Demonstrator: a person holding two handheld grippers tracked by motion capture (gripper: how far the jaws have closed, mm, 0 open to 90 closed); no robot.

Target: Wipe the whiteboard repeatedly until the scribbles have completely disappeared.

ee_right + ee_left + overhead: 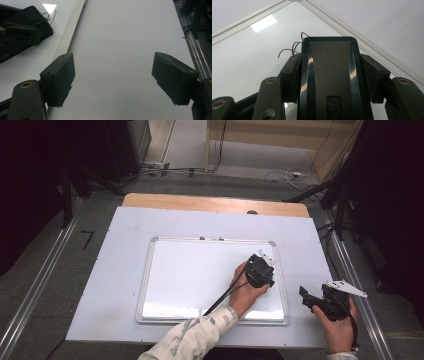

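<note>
Left claw (329, 75) clamps black eraser (329, 65); its underside hidden; marks (289, 48) half-covered.

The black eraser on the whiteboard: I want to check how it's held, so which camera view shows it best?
The left gripper view: the black eraser sits close up, clamped between the left hand-held gripper's jaws, beside thin pen marks. The right gripper view shows its end at the side; in the high view the hand mostly covers it.
</note>
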